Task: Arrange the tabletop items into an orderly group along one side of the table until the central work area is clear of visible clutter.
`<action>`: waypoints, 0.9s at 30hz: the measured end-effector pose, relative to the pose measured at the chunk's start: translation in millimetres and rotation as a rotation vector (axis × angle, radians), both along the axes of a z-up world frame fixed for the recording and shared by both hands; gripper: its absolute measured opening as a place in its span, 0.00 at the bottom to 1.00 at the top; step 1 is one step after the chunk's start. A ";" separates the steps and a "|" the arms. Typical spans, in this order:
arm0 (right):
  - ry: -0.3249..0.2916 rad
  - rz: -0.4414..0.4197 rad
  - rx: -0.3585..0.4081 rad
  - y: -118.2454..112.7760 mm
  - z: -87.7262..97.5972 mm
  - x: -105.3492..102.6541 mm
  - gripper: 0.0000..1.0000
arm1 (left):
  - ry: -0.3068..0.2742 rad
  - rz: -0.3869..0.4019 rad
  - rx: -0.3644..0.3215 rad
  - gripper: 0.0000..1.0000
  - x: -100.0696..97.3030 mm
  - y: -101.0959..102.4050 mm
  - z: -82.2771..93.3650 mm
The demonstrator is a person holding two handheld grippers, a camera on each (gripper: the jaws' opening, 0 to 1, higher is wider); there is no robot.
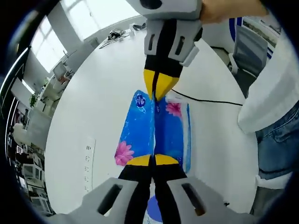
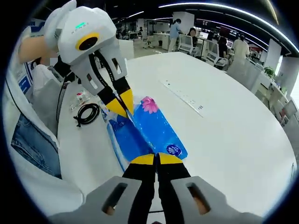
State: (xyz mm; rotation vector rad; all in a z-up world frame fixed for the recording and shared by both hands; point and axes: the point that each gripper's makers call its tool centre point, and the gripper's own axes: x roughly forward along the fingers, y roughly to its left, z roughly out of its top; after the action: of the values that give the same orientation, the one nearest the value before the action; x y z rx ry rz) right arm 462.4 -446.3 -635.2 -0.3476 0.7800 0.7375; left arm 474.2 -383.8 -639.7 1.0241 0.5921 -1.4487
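A blue plastic tissue pack (image 1: 138, 133) printed with pink flowers stretches between both grippers over the white round table (image 1: 93, 93). My left gripper (image 1: 154, 160) is shut on the pack's near edge, its yellow tips pressed together. My right gripper (image 1: 156, 91) reaches in from the top and pinches the far end. In the right gripper view, my right gripper (image 2: 156, 158) is shut on the logo end of the pack (image 2: 156, 128). There the left gripper (image 2: 122, 103) grips the flower end. Whether the pack rests on the table is unclear.
A person in a white shirt and jeans (image 1: 273, 98) stands at the table's edge. A coiled black cable (image 2: 87, 113) and a small clear packet (image 2: 81, 98) lie beside the pack. A socket strip (image 2: 184, 97) is set into the tabletop. Dark items (image 1: 117, 34) sit at the far edge.
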 end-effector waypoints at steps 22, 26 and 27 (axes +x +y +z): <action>0.093 0.034 -0.119 -2.3 -81.9 46.9 0.00 | 0.097 0.227 0.106 0.00 38.0 5.1 -80.9; 0.107 0.044 -0.122 2.0 -92.3 49.0 0.00 | 0.097 0.242 0.119 0.00 44.4 9.6 -91.0; 0.110 0.046 -0.121 2.3 -94.4 49.8 0.00 | 0.095 0.240 0.121 0.00 44.6 10.3 -93.1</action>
State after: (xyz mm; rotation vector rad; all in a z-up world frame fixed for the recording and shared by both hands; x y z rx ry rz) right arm 512.2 -444.0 -729.6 -0.4384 0.9258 0.7590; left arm 518.8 -373.5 -732.8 0.9458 0.8513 -1.2658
